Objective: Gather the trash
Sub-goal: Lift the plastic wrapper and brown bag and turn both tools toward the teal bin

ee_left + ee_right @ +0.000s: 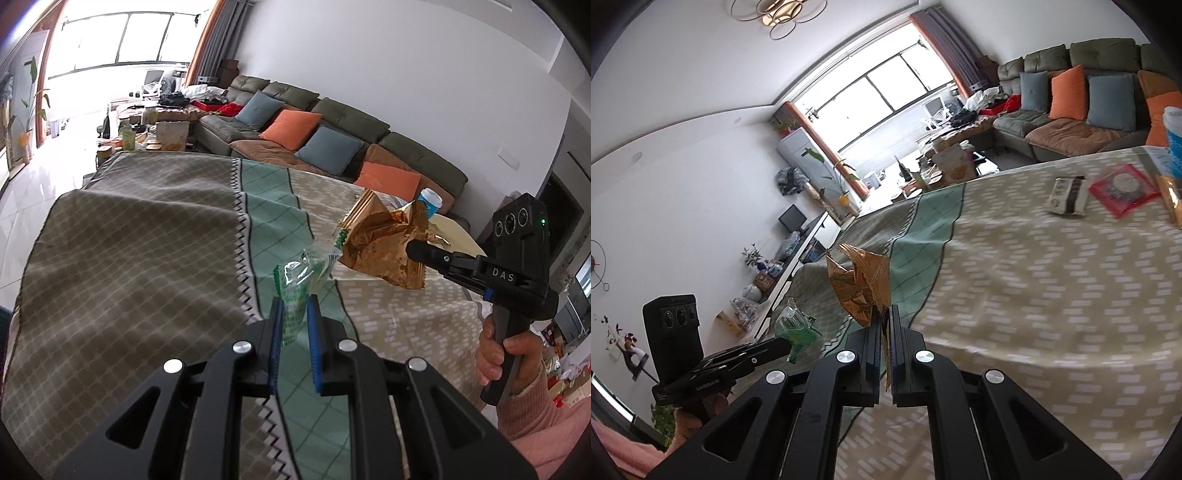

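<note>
Trash in left grip: crumpled clear-and-green plastic wrapper [299,284], pinched between the blue-padded fingers [276,332] of the left gripper [295,314], held in the air above the table.
Left gripper fingers: nearly together, clamped on the thin green wrapper, which sticks up and forward past the tips.
Trash in right grip: crinkled gold foil snack bag [860,284], caught by its lower edge between the black fingers [871,347] of the right gripper [885,332], lifted clear of the cloth.
Right gripper fingers: pressed almost shut on the foil, most of the bag fanning out above the tips.
Two wrappers: close together in the air, gold bag just beside the green one in the left wrist view; cannot tell whether touching.
Right hand [506,354]: wrapped round the black handle, pink sleeve at the wrist.
Table: covered by a patterned cloth [147,240] in olive, mint green and beige bands.
Left on the cloth, well apart from the grippers: flat white-and-black packet [1067,195], red square packet [1123,190] just beside it, blue-and-white paper cup [1174,136] at the far edge.
Background: grey-green sofa [332,122] with orange and blue cushions, bright window behind.
</note>
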### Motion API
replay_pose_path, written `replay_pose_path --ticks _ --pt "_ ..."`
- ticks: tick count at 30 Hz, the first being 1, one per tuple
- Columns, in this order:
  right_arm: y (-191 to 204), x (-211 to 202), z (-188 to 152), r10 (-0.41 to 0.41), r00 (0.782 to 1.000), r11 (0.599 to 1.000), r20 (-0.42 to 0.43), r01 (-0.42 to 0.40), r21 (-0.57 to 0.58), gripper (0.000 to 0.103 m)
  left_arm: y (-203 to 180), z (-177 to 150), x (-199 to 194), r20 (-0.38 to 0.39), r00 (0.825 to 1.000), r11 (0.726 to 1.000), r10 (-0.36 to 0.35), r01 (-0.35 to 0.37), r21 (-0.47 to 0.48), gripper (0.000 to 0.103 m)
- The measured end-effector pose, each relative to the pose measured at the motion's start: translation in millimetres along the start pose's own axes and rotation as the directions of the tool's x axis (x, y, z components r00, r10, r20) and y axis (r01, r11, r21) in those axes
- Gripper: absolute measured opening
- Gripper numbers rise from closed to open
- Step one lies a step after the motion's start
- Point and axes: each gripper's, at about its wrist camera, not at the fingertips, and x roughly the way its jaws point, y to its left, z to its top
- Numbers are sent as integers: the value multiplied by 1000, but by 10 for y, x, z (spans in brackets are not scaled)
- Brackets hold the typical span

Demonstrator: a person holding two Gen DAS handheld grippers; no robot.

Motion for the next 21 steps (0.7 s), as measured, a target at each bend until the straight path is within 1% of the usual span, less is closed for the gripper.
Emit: replay_pose_path --ticks 21 --pt "221 257 -61 60 997 998 -54 -60 -12 4 261 -190 -275 19 998 997 57 -56 -60 14"
